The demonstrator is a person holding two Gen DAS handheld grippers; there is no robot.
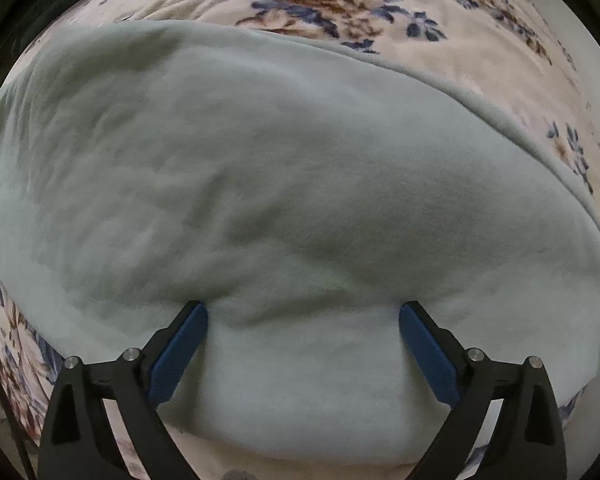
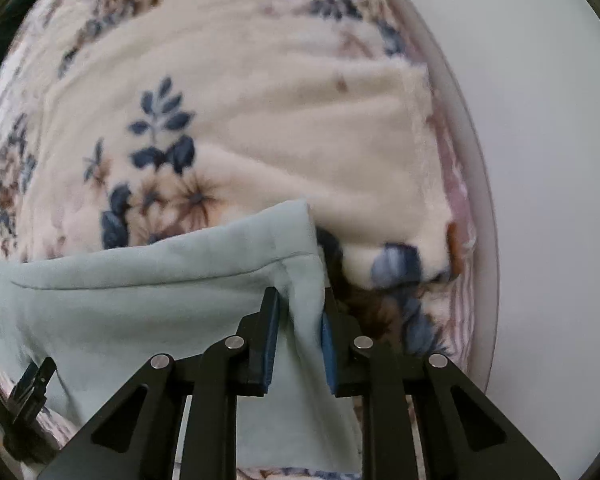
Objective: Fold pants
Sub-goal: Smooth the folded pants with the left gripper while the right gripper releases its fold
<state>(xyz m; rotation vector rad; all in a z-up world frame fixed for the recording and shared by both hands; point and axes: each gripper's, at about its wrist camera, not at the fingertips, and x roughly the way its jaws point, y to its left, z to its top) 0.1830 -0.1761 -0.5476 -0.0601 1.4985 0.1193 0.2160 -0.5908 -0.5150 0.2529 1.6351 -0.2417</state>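
One pale mint-green fleece pants [image 1: 300,184] on floral plush blanket [image 1: 480,64] | soft, light, limp | right gripper [image 2: 299,324] pinches hemmed corner | left gripper [image 1: 303,316] spread wide, tips on cloth | take hems

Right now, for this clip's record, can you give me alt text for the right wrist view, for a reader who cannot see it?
The right gripper pinches the hemmed corner of pale green pants between its blue pads, with the fabric draping down between the fingers. The pants lie on a cream blanket with blue and brown flowers, and a plain white wall fills the right side.
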